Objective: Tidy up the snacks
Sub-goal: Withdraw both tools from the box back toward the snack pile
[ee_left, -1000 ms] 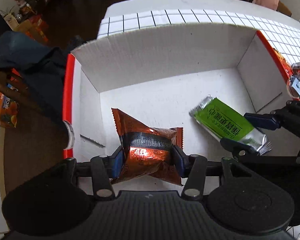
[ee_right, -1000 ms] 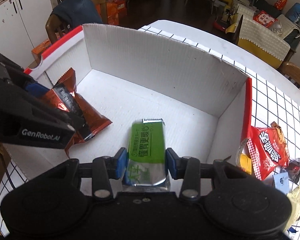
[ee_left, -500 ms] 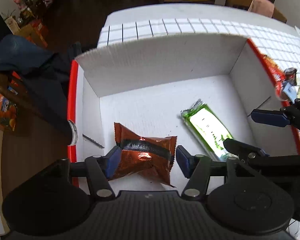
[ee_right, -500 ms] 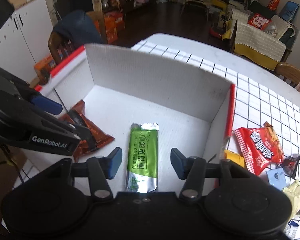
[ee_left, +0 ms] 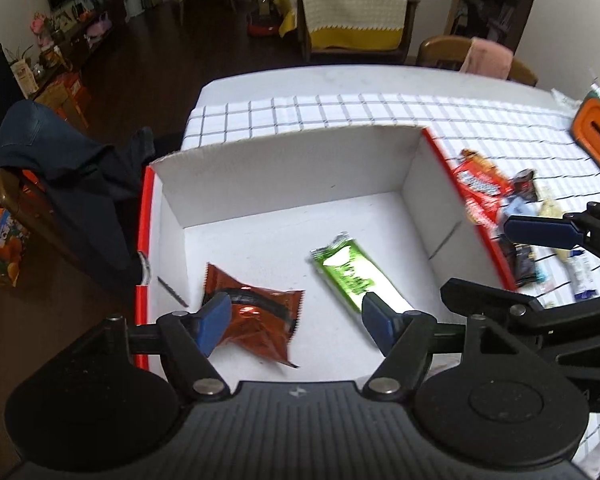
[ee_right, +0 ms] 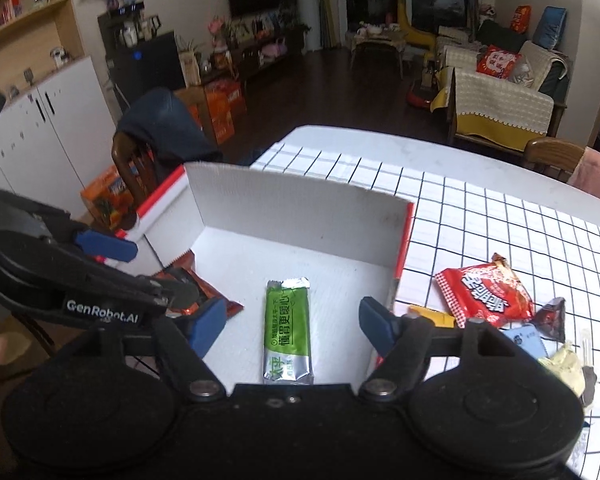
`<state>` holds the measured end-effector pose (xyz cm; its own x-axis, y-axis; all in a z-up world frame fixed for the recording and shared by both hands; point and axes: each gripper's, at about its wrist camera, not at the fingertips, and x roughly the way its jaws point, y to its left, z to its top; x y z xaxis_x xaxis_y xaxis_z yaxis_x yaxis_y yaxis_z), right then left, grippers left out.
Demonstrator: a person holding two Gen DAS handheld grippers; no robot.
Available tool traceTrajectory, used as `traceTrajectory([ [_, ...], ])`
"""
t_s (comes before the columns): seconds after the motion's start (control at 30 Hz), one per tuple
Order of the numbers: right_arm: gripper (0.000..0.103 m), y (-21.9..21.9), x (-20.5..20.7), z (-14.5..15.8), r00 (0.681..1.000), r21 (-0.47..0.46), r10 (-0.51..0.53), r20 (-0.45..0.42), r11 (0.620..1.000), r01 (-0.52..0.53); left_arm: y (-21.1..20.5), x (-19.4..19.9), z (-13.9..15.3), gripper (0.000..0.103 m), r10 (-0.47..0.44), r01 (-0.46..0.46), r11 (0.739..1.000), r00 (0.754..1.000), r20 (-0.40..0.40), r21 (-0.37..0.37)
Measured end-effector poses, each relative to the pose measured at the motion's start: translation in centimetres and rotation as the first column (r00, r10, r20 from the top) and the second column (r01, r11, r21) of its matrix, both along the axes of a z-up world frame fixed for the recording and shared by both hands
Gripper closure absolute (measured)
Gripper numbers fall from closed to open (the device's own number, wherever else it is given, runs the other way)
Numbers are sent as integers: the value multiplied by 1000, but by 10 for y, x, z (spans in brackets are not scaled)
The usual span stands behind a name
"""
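From the left wrist view, the left tool [ee_left: 294, 322] stands with its blue pads apart and holds nothing; below it the open white cardboard box with red edges [ee_left: 284, 168] already holds two snacks, a crinkled orange-brown foil packet [ee_left: 260, 316] near the left wall and a green and silver wrapped bar [ee_left: 350, 272] beside it, apart from each other. Past the box's right wall a heap of loose snacks [ee_left: 496, 196] lies on the checked-cloth table [ee_left: 340, 108], so by my judgement most of the sorting is left. From the right wrist view, the right tool [ee_right: 292, 326] is likewise spread and empty above the green bar, and a red printed packet [ee_right: 486, 296] with smaller sweets lies outside the box.
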<state>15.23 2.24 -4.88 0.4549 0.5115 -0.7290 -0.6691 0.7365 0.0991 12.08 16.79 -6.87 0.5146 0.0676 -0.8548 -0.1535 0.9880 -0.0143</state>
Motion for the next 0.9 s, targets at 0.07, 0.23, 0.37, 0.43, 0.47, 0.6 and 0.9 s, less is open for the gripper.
traceTrajectory([
  [0.07,24,-8,-4,6,1000,19,-4,12,1000,4,-6,-6,7,27,3,-3,1000,1000,30,-7],
  [0.23,20,-30,-12,20,999,65,-26,34,998,24,-25,-19,23,21,5,-4,1000,994,112,-4],
  [0.37,12,-49,-17,28,998,105,-50,45,993,45,-41,-26,31,20,-2,2,1000,988,156,-4],
  [0.43,10,-61,-21,31,997,123,-61,50,991,55,-50,-28,33,20,-16,16,1000,985,173,2],
  [0.47,9,-66,-22,32,996,129,-66,52,990,59,-55,-29,33,19,-23,22,1000,984,179,6],
  [0.6,3,-89,-26,33,994,147,-92,62,986,82,-75,-33,33,18,-44,43,999,978,204,10],
  [0.9,0,-146,-31,22,985,141,-161,63,978,151,-132,-28,23,14,-131,132,991,969,209,6],
])
